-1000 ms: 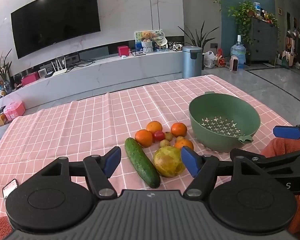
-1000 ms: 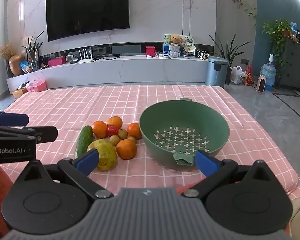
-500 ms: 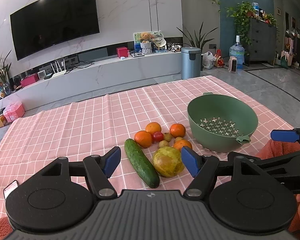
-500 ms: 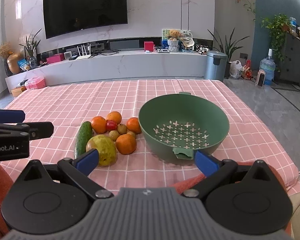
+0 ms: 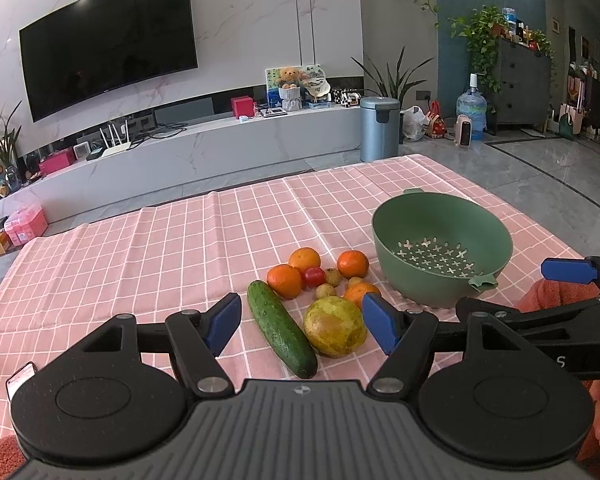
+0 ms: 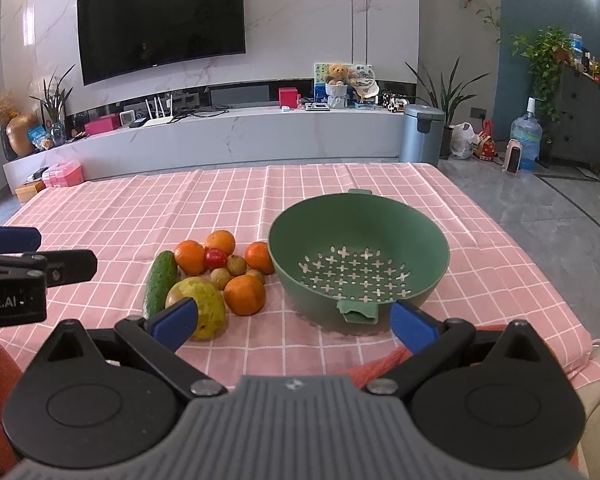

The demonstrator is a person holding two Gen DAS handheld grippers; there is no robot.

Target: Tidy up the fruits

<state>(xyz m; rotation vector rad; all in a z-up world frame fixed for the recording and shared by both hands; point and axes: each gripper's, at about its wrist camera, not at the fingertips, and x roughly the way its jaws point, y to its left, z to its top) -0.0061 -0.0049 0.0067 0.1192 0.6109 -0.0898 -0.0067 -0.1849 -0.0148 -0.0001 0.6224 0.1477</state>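
Blue-tipped tongs (image 5: 302,322) (image 6: 294,322) agape, empty

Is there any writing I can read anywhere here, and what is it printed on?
"bot.AI": cut off at the frame edge, on the left gripper body.
"S": on the right gripper body.
Picture board behind the teddy bear, water bottle label: too small to read.
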